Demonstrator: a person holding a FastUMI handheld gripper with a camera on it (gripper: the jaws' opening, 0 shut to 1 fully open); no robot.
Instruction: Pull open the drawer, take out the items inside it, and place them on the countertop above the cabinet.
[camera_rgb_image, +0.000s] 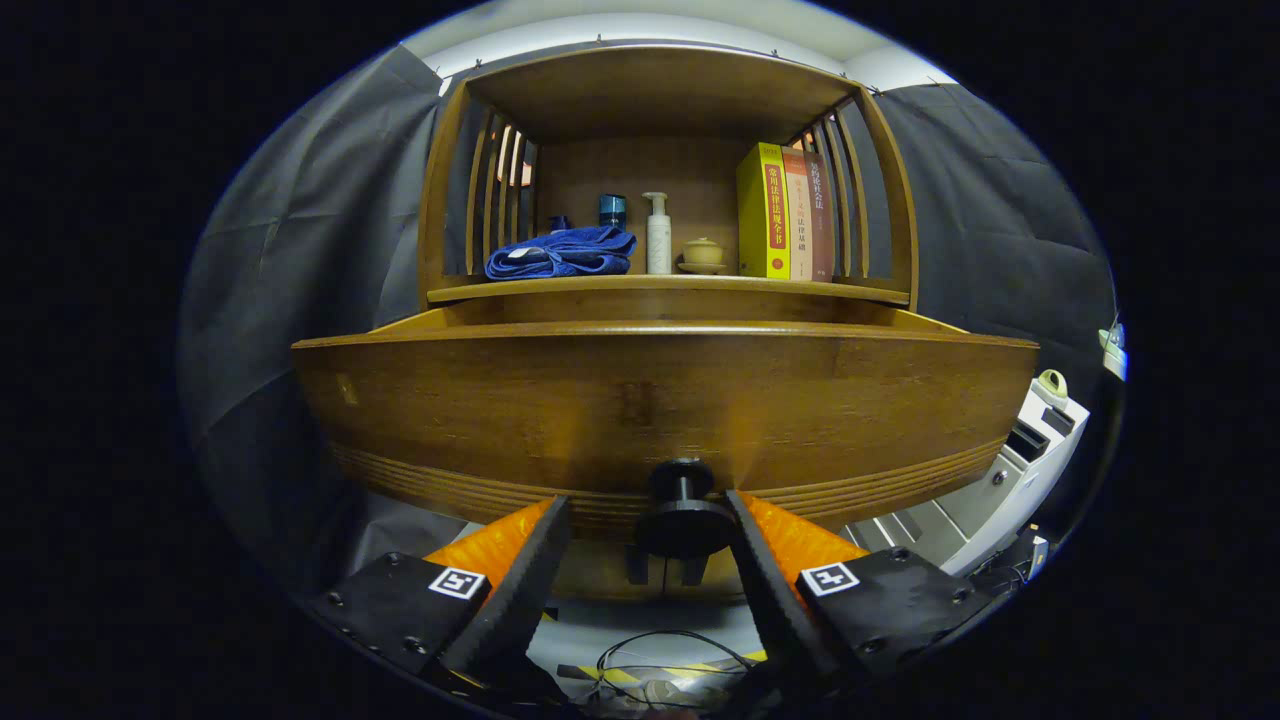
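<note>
My hand-held gripper (650, 520) stands parted around the black knob (683, 508) of the pulled-out wooden drawer (660, 400), at the frame's lower centre.

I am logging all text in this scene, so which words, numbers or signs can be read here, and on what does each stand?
"常用法律法规全书": spine of the yellow book, as far as it can be read.
Two books beside it: titles too blurred to read.
Pump bottle: nothing legible.
Gripper, open around the drawer knob: square markers, no words.
</note>
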